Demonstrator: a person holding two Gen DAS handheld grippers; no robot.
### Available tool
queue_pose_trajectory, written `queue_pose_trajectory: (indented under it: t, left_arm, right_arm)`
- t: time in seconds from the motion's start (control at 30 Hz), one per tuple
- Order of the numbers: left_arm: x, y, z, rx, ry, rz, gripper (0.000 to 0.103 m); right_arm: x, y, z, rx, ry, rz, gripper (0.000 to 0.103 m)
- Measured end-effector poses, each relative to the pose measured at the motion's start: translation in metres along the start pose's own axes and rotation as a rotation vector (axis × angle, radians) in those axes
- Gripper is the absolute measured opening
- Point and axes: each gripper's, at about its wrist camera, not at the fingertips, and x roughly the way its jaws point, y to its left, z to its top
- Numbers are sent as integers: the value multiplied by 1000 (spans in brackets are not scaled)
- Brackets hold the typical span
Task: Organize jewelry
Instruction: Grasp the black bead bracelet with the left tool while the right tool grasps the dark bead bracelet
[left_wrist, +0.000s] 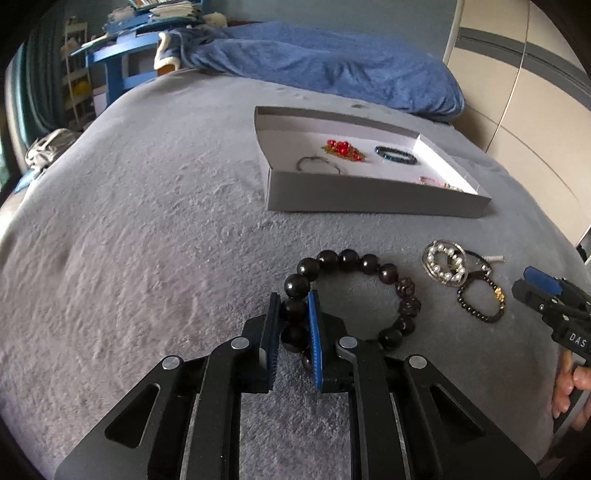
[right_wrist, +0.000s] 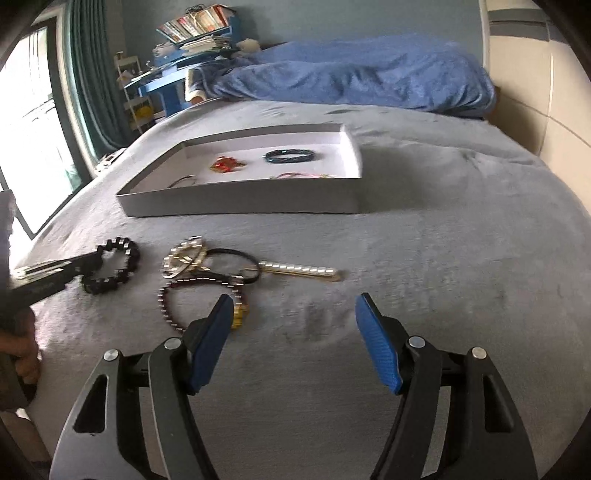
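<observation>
My left gripper (left_wrist: 294, 314) is shut on the near-left side of a bracelet of large dark beads (left_wrist: 369, 264) that lies on the grey bedspread; the bracelet also shows in the right wrist view (right_wrist: 127, 251). Right of it lie a pearl ring bracelet (left_wrist: 445, 262), a small dark bead bracelet with a gold charm (left_wrist: 480, 299) and a black cord. A shallow grey box (left_wrist: 369, 201) beyond holds a red bead piece (left_wrist: 341, 147), a dark blue bracelet (left_wrist: 395, 155), a thin bangle (left_wrist: 317, 164) and a pink-gold piece (left_wrist: 439, 181). My right gripper (right_wrist: 293, 310) is open and empty, just right of the small bead bracelet (right_wrist: 199, 286).
A crumpled blue blanket (left_wrist: 332, 62) lies at the bed's far end. A blue desk with books (left_wrist: 122, 51) stands behind on the left. A pale wardrobe (left_wrist: 535, 92) runs along the right. A gold-and-silver bar chain (right_wrist: 303, 272) lies ahead of my right gripper.
</observation>
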Motion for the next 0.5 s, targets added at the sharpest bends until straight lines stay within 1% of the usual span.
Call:
queue_pose_trajectory:
  t: [0.03, 0.13, 0.23, 0.3, 0.37, 0.4, 0.47, 0.5]
  left_arm:
    - [1, -1, 0, 4, 4, 5, 17]
    - [3, -3, 1, 12, 11, 16, 18]
    - [5, -4, 0, 18, 17, 23, 19]
    - [6, -6, 1, 25, 19, 29, 21]
    - [7, -8, 1, 32, 21, 30, 24]
    - [8, -9, 1, 38, 25, 28, 27]
    - [8, -12, 0, 52, 27, 33, 29]
    - [8, -12, 0, 56, 28, 35, 30]
  right_arm:
    - [5, 4, 1, -6, 22, 4, 60]
    - [16, 10, 1, -23, 64, -3, 54]
    - [20, 13, 1, -30, 80, -6, 53]
    - [21, 15, 0, -45, 84, -2, 48]
    - [20, 19, -1, -70, 84, 2, 34]
    - [20, 23, -2, -86, 88, 8, 30]
    - [20, 27, -4, -104, 92, 17, 16]
    - [19, 28, -5, -106, 95, 25, 13]
